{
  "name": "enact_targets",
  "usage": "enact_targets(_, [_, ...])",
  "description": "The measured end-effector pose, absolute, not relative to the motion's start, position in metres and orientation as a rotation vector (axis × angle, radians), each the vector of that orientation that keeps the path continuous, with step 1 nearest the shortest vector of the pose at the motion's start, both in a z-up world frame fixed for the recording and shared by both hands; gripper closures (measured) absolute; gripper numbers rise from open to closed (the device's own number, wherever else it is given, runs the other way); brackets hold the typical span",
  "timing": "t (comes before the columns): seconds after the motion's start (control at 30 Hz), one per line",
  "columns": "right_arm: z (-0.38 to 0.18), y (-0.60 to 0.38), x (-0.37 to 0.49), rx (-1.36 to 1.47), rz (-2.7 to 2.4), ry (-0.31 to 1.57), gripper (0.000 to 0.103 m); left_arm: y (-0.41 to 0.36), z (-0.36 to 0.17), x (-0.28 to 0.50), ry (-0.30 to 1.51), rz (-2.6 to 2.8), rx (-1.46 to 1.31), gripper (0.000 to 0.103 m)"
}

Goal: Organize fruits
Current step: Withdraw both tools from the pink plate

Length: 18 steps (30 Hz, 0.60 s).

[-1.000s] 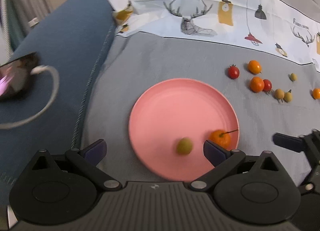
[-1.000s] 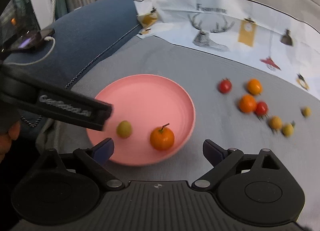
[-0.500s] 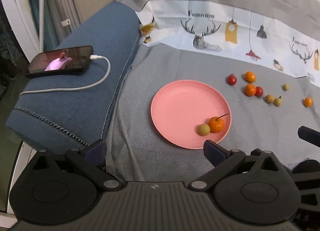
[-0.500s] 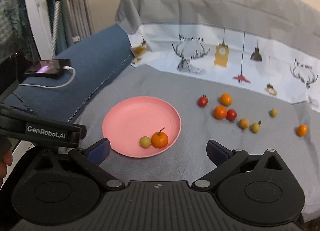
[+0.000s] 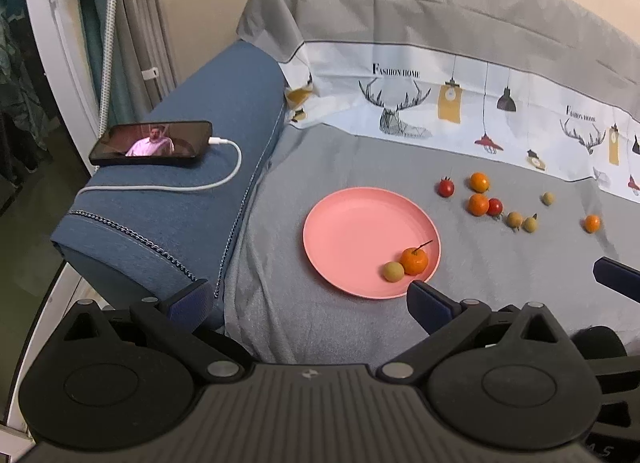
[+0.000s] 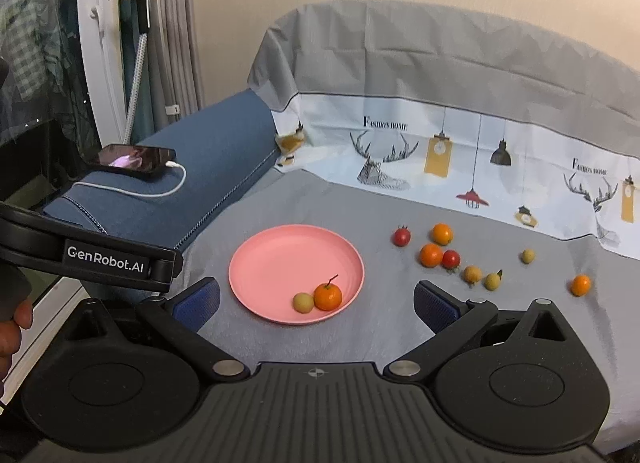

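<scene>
A pink plate [image 6: 280, 259] sits on a sofa's grey cover [image 6: 320, 335] holding a stemmed orange fruit [image 6: 328, 296] touching a small yellow-green fruit [image 6: 303, 302]; loose red, orange and yellowish fruits [image 6: 431, 255] lie scattered to its right, and a charging phone [image 5: 151, 142] rests on the blue armrest [image 5: 192, 199]. My left gripper [image 5: 308, 299] and right gripper [image 6: 316, 301] tilt downward above the seat, jaws wide apart and empty, nothing blocking the plate. The cover reads "Fashion home"; my left gripper's side reads "GenRobot.AI".

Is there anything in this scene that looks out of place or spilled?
Nothing is spilled or damaged. Only a phone playing video, charging on the blue armrest, seems unrelated to the fruit. Two fruits lie in the pink plate; the rest lie scattered on the grey cloth.
</scene>
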State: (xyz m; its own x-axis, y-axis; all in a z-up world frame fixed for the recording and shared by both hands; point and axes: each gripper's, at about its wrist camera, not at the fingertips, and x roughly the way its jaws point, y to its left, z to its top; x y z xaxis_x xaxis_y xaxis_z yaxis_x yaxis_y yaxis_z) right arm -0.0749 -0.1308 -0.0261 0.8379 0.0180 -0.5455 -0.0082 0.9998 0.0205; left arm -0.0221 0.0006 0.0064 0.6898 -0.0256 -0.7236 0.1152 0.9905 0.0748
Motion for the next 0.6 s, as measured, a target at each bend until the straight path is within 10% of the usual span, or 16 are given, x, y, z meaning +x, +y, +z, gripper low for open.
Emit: enact_targets(0.6, [-0.023,-0.1304,-0.0858,0.013,0.019,0.56,0.001,0.006,0.0108,-0.0285,0.793,-0.075,0.113,0.0])
